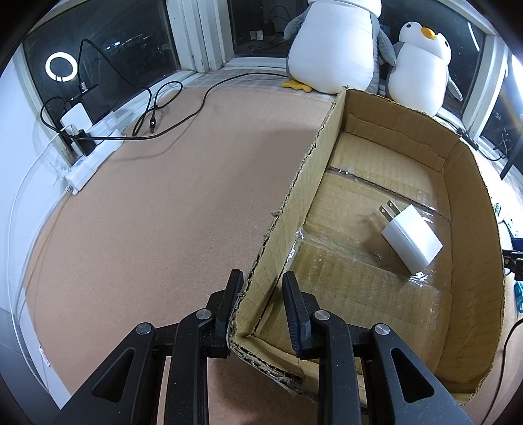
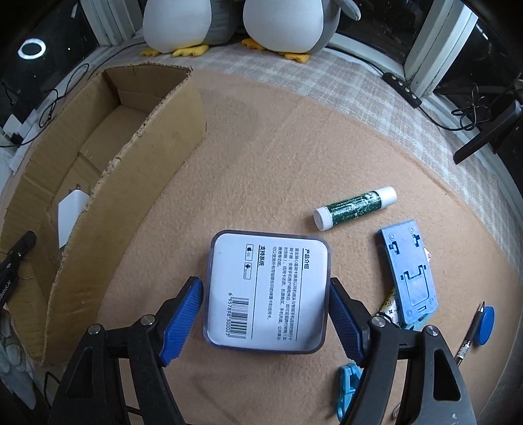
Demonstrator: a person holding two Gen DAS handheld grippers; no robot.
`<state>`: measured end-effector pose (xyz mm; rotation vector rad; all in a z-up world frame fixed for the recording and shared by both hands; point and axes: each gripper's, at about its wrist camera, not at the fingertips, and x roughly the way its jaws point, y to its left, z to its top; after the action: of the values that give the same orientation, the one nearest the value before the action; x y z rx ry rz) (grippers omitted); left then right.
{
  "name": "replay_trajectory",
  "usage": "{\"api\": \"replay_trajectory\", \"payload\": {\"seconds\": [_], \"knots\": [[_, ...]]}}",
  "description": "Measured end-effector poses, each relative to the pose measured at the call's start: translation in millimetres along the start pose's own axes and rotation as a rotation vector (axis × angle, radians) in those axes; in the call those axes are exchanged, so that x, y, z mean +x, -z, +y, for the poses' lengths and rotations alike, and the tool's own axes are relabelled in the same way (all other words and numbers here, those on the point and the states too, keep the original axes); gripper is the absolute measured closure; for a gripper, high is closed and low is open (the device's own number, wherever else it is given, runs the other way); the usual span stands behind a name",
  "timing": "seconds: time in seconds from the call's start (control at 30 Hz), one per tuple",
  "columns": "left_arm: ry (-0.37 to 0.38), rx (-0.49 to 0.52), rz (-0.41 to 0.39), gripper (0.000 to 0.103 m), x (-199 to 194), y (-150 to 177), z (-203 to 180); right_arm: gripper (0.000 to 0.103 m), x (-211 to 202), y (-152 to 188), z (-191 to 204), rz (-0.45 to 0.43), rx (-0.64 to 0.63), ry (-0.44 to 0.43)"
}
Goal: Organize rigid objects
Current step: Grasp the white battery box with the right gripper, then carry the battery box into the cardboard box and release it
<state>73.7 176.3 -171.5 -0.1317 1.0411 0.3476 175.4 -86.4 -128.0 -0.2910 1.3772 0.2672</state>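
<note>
left gripper (image 1: 263, 296) angles steeply down over the near corner of the cardboard box (image 1: 470, 209). its jaws are drawn in narrow and clamp the box's left wall, one pad outside, one inside. the box sits on the tan felt desk (image 1: 147, 212).

inside the box i see one white charger plug (image 1: 412, 238) lying on its side on the taped floor, prongs toward the far wall, nearer the right wall than the left one.

right gripper (image 2: 265, 312) points straight down at the desk. its jaws stand wide, either side of a square clear-cased box (image 2: 266, 291) that lies label up, barcode toward the camera. the right pad looks to be at the case's edge; the left pad shows a slim gap. i cannot tell if either pad presses, so i log no grip.

on the desk right of that case: a green glue stick (image 2: 354, 207) with white caps, well apart from it; a blue plastic stand (image 2: 410, 278) lying flat over a patterned card; a pen (image 2: 470, 336) beside a blue oval disc (image 2: 486, 325); a light blue clip (image 2: 348, 389) under the right jaw.

two plush penguins (image 2: 228, 23) sit at the far edge.
</note>
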Motion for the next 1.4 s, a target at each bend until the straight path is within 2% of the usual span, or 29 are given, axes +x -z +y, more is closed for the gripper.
{"api": "replay_trajectory", "payload": {"seconds": [0.23,0.3,0.4,0.6,0.73,1.0,1.23,1.4], "knots": [[0.0,0.0,0.0,0.076,0,0,0,0.031,11,-4,-4,0.034,0.012,-0.036],[-0.001,0.001,0.0,0.076,0,0,0,0.035,12,-4,-6,0.032,0.016,-0.042],[0.0,0.002,0.0,0.076,0,0,0,0.035,12,-6,-11,0.027,0.03,-0.051],[0.0,0.001,-0.001,0.076,0,0,0,0.036,7,-3,-22,-0.002,0.066,-0.078],[0.0,0.001,0.0,0.076,0,0,0,0.036,-17,-3,-21,-0.055,0.071,-0.103],[0.003,0.0,0.0,0.076,1,0,-1,0.036,-75,-17,17,-0.186,0.007,-0.152],[0.006,0.001,0.002,0.076,2,1,-1,0.036,-80,-46,63,-0.22,-0.059,-0.186],[0.006,-0.001,0.003,0.076,2,0,-3,0.036,-62,-66,97,-0.203,-0.107,-0.199]]}}
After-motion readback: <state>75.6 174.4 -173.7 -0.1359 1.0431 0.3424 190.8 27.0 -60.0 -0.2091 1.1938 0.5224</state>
